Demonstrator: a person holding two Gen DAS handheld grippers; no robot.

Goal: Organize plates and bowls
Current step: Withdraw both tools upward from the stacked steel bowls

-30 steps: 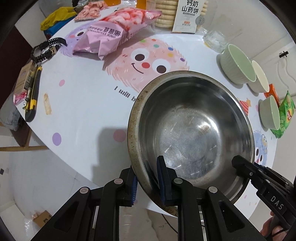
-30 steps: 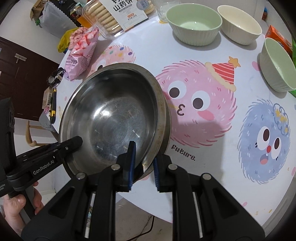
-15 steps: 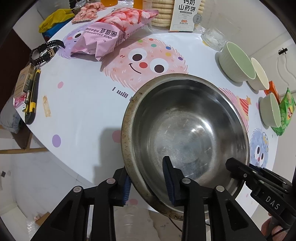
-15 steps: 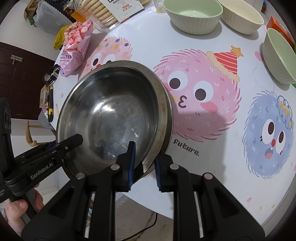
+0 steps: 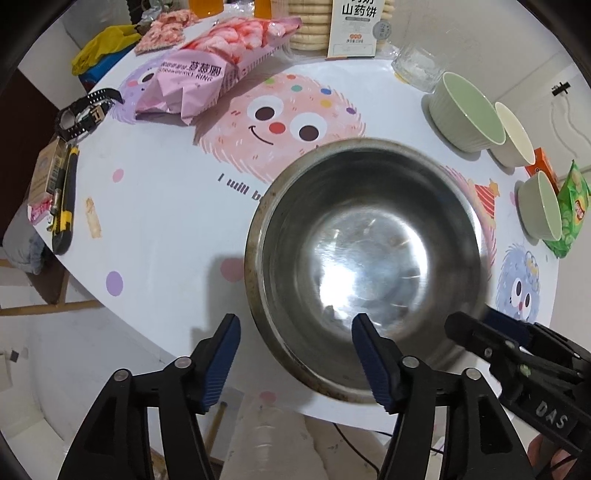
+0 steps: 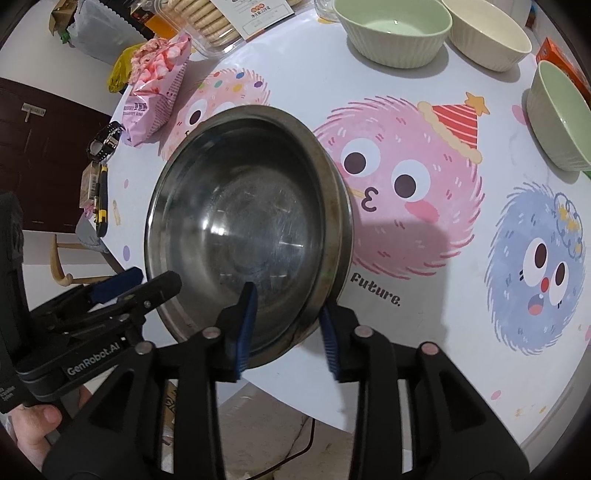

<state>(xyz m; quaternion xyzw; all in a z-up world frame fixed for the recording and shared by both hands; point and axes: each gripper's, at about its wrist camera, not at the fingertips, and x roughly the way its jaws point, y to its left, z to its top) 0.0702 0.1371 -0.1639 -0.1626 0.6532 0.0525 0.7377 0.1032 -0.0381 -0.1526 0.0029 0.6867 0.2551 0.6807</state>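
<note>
The large stainless steel bowl (image 5: pixel 369 266) sits upright at the near edge of the round counter (image 5: pixel 166 221), part of its base overhanging the rim, and both tongs are letting it go. The left tongs (image 5: pixel 295 354) are opening, their blue pads standing well apart with the bowl's near rim between them but neither pad pressing it; the right tongs (image 6: pixel 286 332) are opening too, one pad inside the bowl wall and one outside, both just clear of the metal. A hand (image 6: pixel 33 424) on the left tool shows in the right wrist view. This looks like the release that ends the placing of the steel bowl. Three ceramic bowls wait across the counter: a ribbed green bowl (image 6: pixel 395 29), a cream bowl (image 6: pixel 487 33) just beside it, and a second green bowl (image 6: pixel 561 114) further round the edge, near a green snack packet (image 5: pixel 570 206). The next move likely calls for lifting both tongs clear without nudging the overhanging bowl, then reaching for a ceramic bowl to nest or stack.
</note>
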